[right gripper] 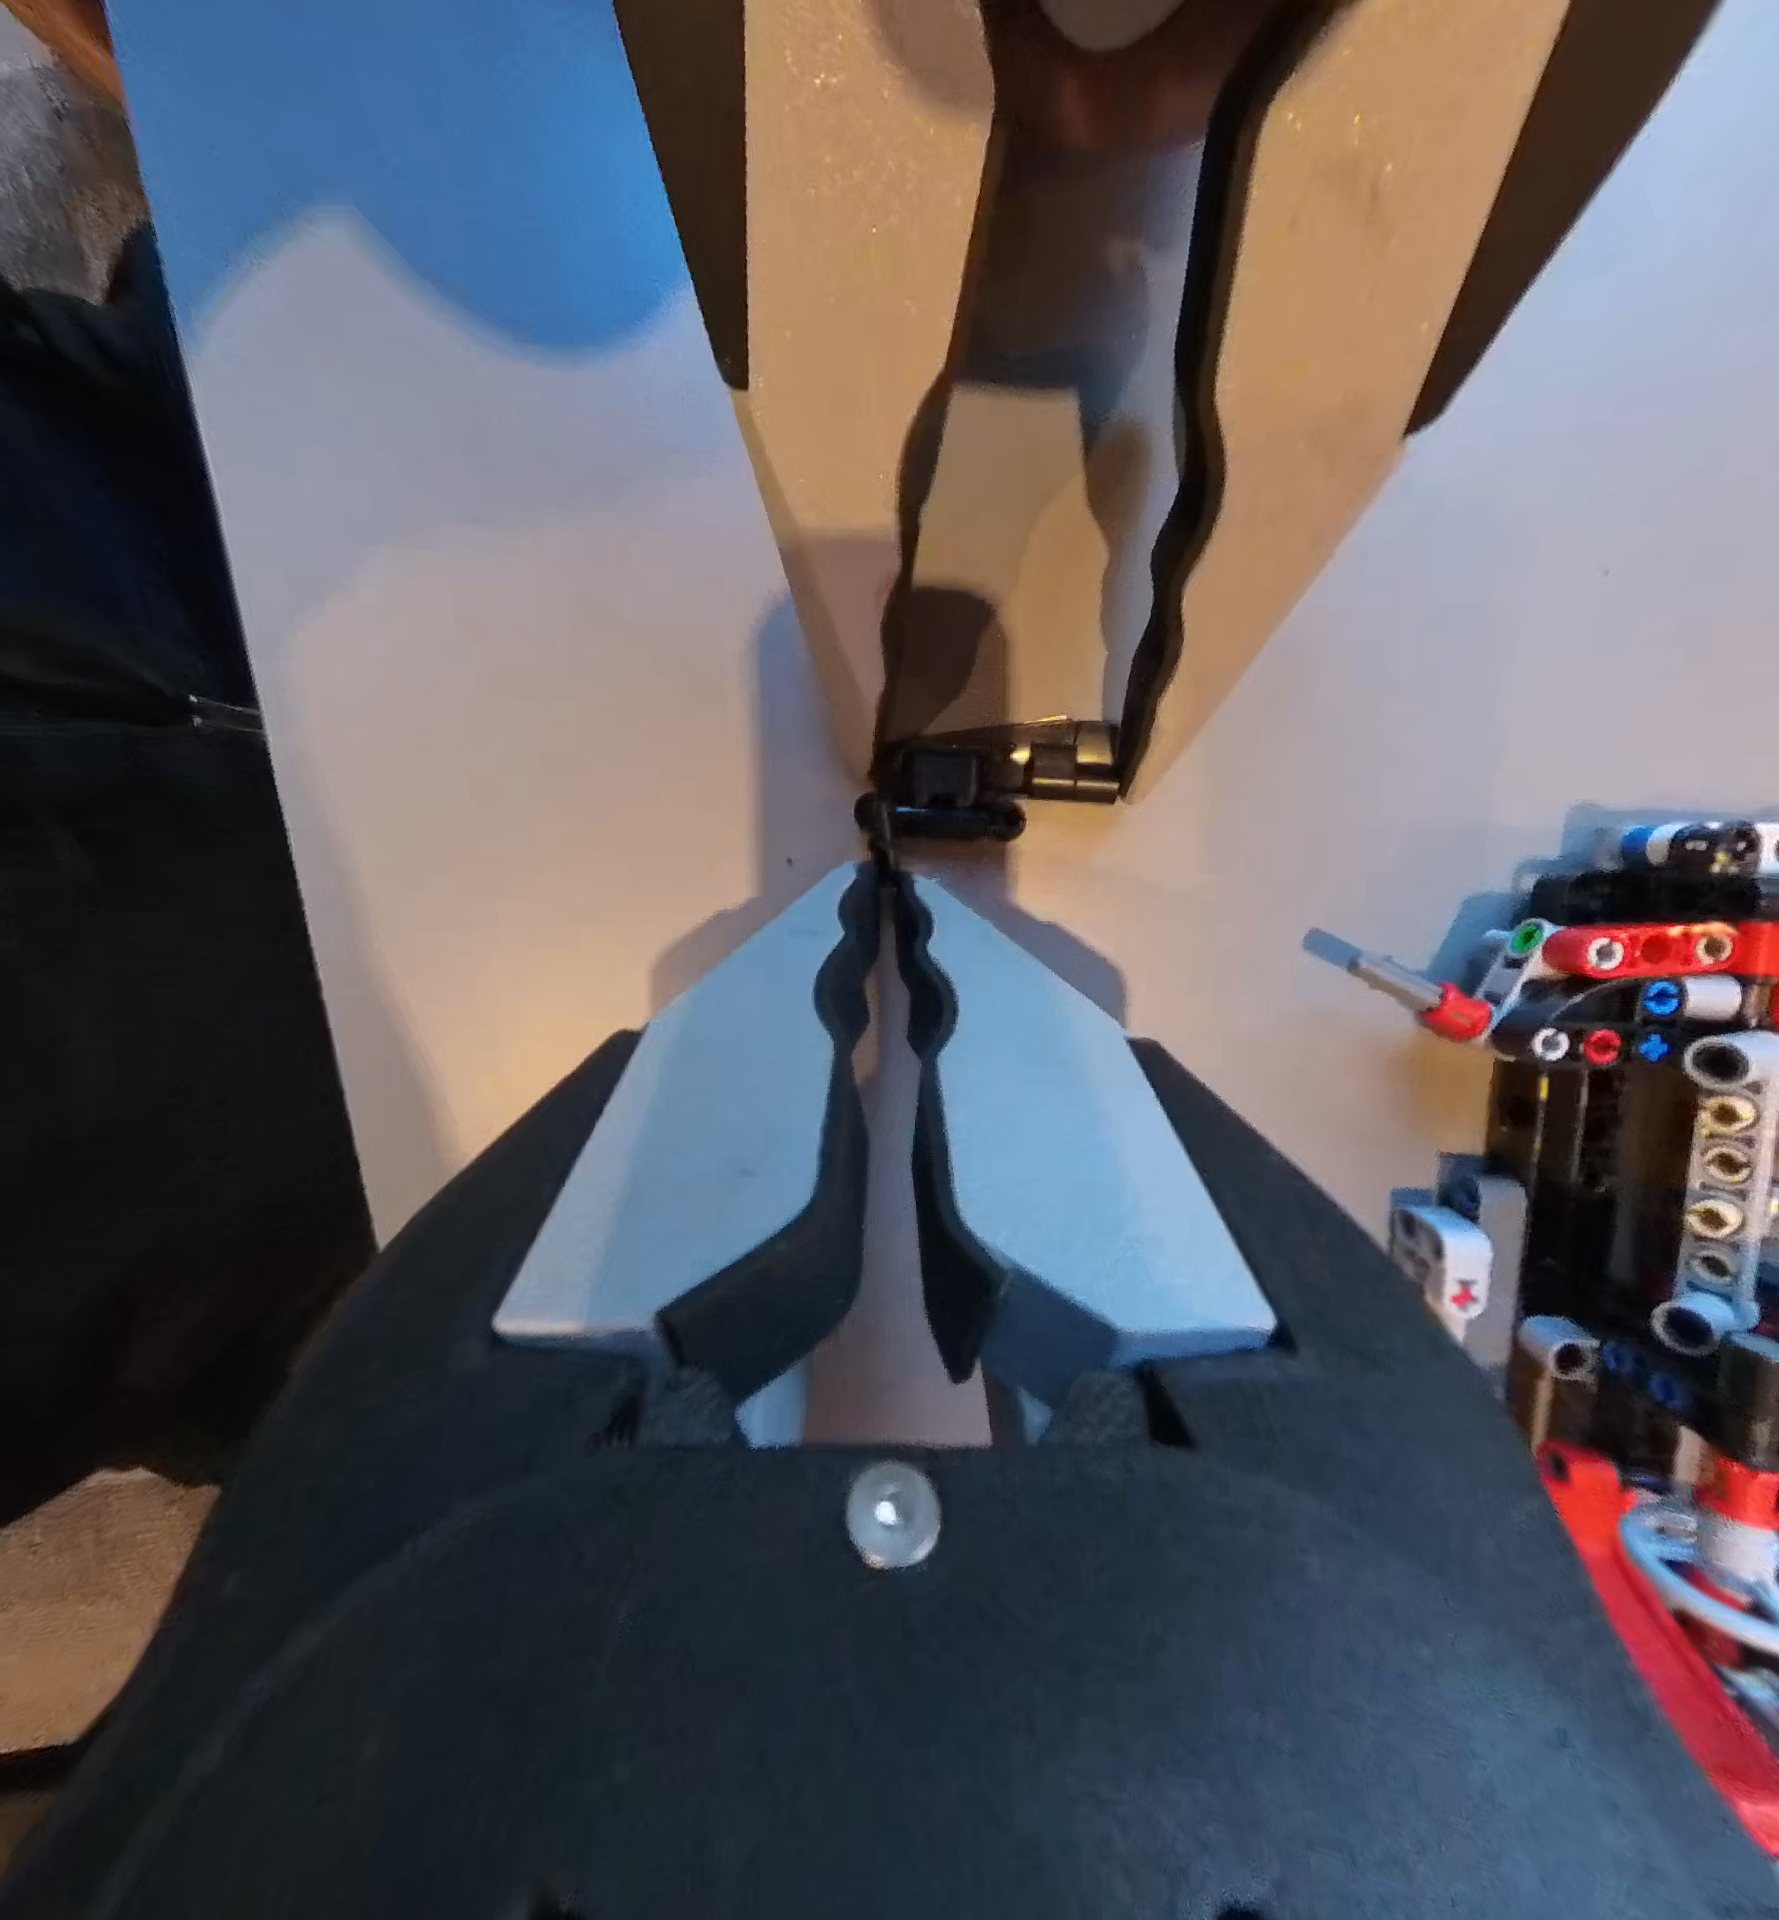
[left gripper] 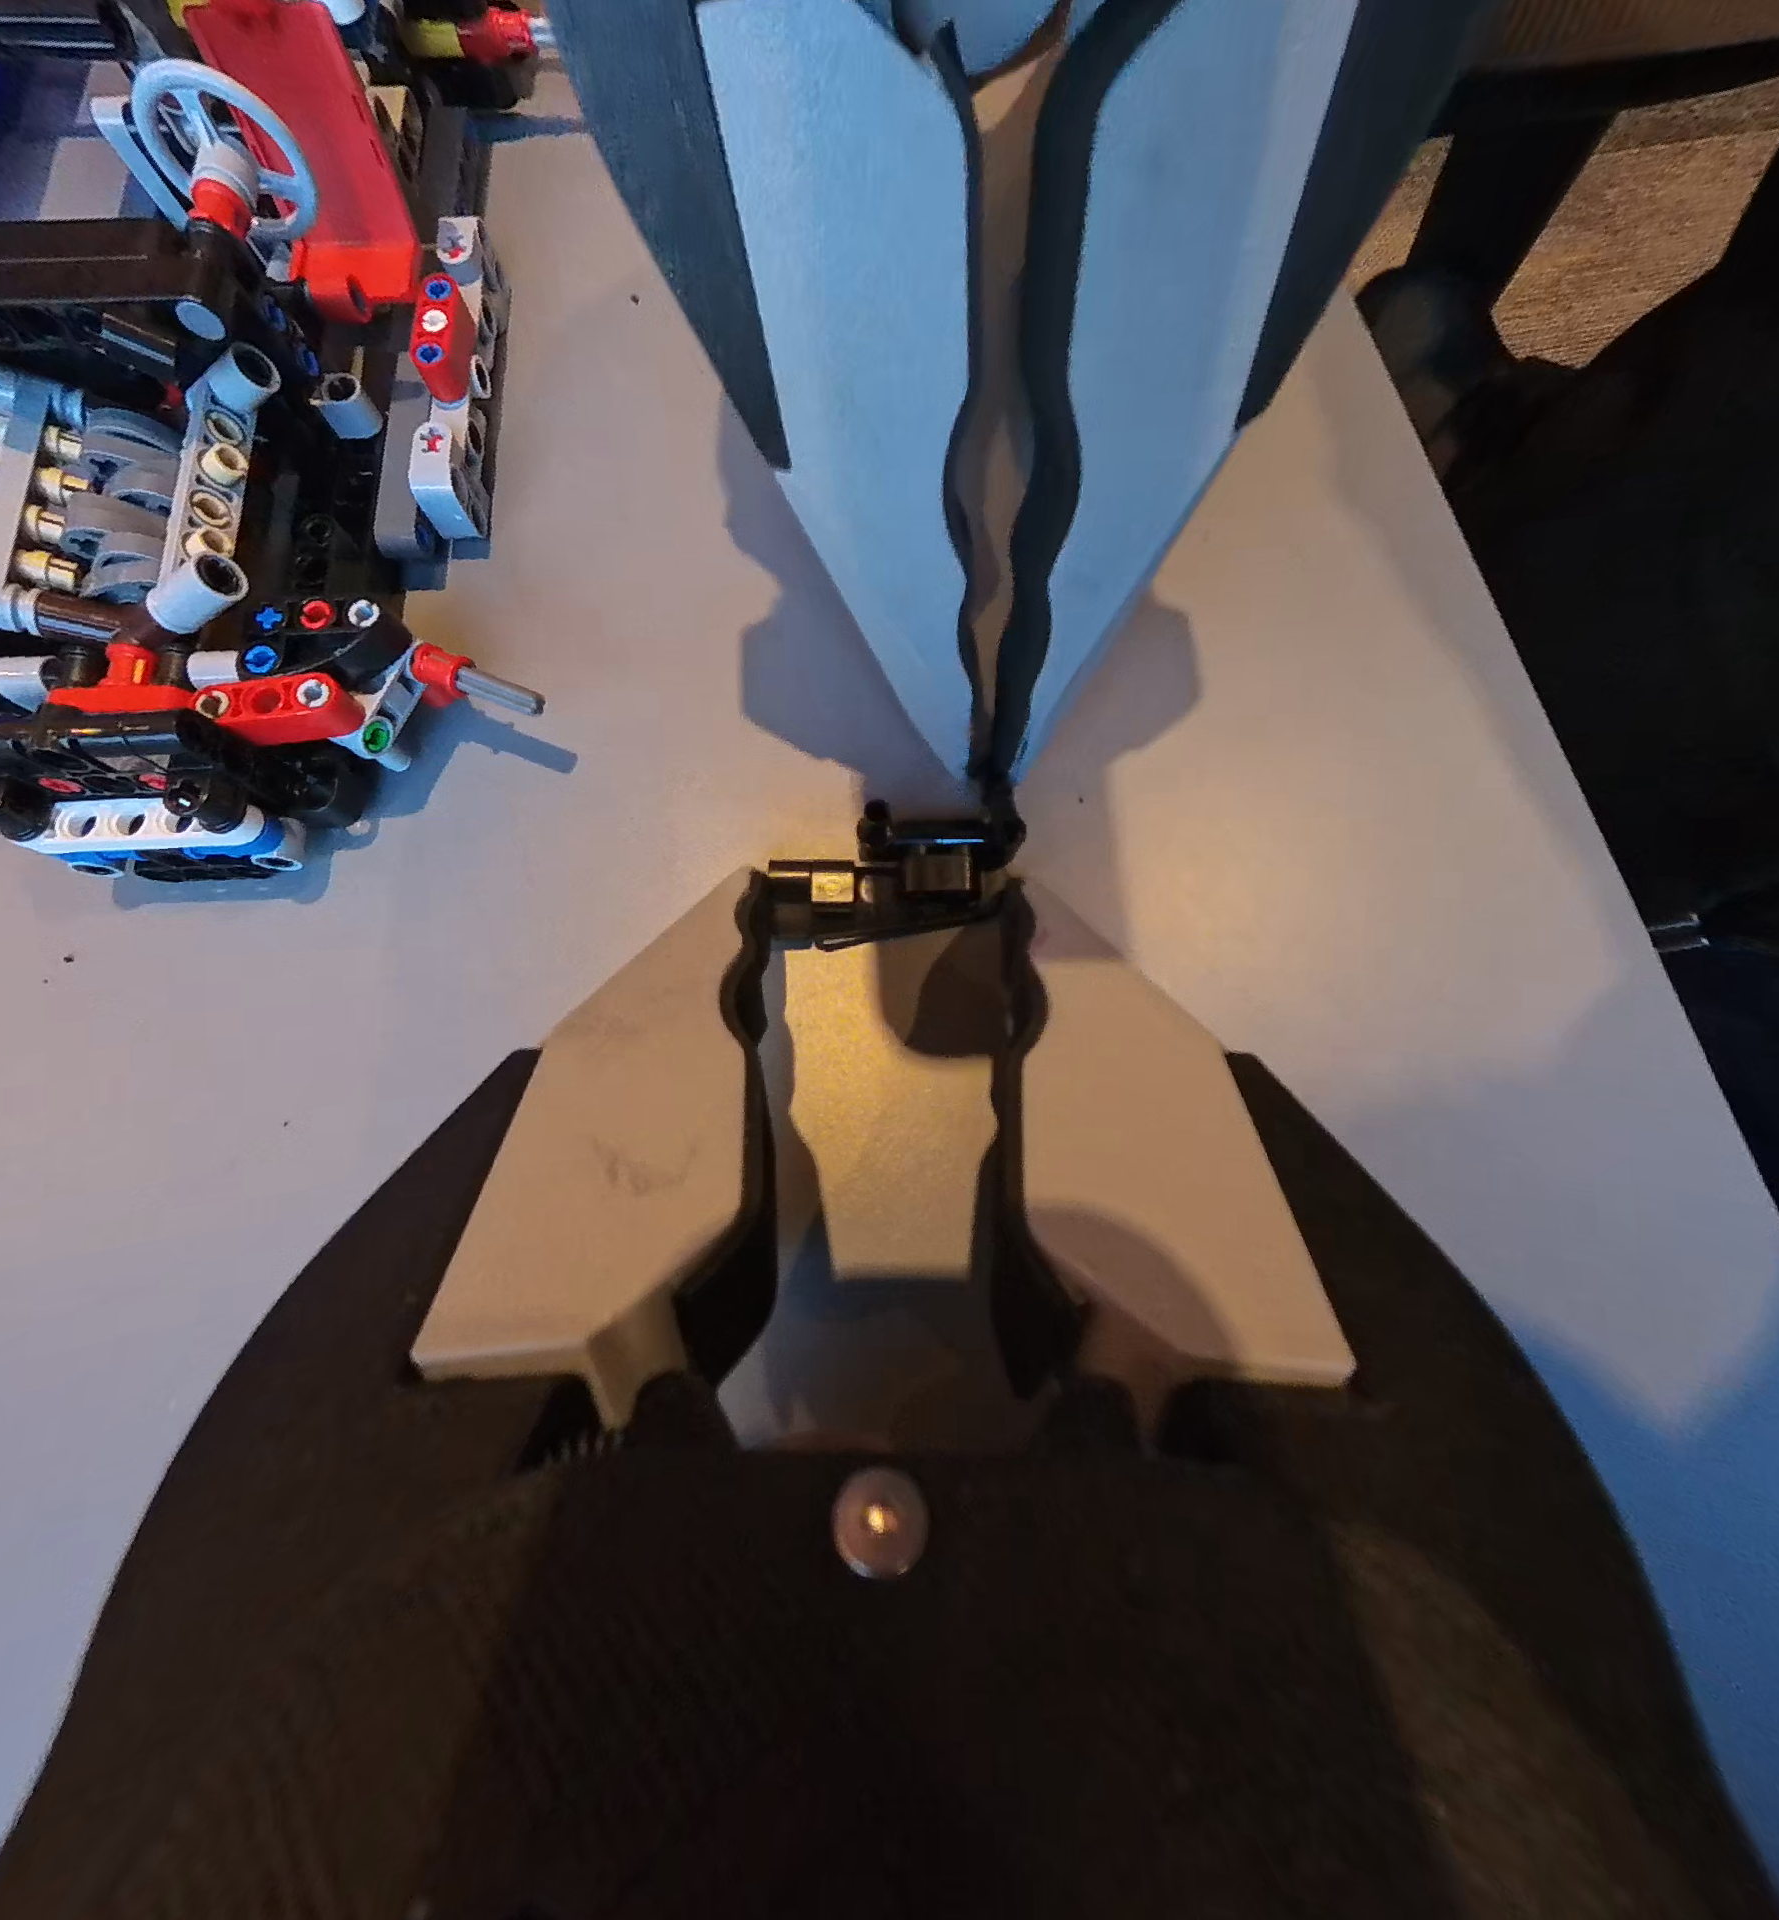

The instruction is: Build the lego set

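Right gripper [right gripper: 890, 878] pinching black lego piece [right gripper: 952, 805], left gripper [right gripper: 999, 764] opposite

So there's a small black lego piece [left gripper: 916, 868], a stubby connector assembly with a thin black bar along one side and a short cylinder end poking out sideways, lying level just above the white tabletop [left gripper: 241, 1039]. Off to the side sits the half-built lego model [left gripper: 210, 499]: black frame, red panel, light grey steering wheel, grey beams with tan pins, blue and red pins scattered through it.

black piece [left gripper: 916, 862] | white table [left gripper: 241, 1091] | model [left gripper: 189, 468] mostly black, red, grey
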`<control>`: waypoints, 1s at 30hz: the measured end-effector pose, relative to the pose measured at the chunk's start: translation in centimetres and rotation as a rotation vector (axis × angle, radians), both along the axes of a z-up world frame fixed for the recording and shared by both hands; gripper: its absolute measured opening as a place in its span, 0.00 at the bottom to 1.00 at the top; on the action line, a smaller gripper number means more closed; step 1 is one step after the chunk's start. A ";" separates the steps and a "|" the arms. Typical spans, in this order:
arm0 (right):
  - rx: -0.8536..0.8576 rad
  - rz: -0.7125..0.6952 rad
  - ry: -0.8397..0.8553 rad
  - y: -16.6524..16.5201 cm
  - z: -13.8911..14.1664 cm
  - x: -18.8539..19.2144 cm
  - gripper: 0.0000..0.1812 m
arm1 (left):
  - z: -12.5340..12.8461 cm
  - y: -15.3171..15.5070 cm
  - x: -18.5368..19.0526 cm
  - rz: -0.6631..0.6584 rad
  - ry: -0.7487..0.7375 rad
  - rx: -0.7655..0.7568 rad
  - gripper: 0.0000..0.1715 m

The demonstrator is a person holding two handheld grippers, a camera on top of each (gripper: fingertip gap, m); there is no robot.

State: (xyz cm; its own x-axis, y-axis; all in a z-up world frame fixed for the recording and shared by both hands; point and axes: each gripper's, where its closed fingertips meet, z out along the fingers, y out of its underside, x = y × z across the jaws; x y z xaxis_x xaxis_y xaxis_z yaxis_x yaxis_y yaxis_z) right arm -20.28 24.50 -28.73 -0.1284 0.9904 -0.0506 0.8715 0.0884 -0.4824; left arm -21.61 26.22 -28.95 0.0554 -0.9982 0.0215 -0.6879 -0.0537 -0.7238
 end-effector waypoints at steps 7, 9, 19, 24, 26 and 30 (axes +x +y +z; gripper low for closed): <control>-0.109 -0.129 0.150 0.7 1.9 0.4 0.00 | 0.4 0.2 -0.6 0.030 -0.005 0.056 0.30; -0.105 -0.145 0.164 0.8 2.1 0.7 0.00 | 1.0 0.1 -0.6 0.041 -0.035 0.045 0.30; -0.177 -0.194 0.255 0.7 2.6 0.6 0.00 | 3.1 -0.1 -0.6 0.086 -0.145 0.065 0.19; -0.277 -0.210 0.242 0.4 2.2 0.1 0.00 | 3.8 -1.3 1.0 0.030 -0.153 0.170 0.12; -0.289 -0.201 0.244 0.3 2.3 -0.2 0.00 | 2.9 -1.1 1.1 0.027 -0.093 0.233 0.10; -0.311 -0.188 0.236 0.1 2.4 -0.4 0.00 | 2.9 -1.4 1.4 -0.004 -0.076 0.338 0.03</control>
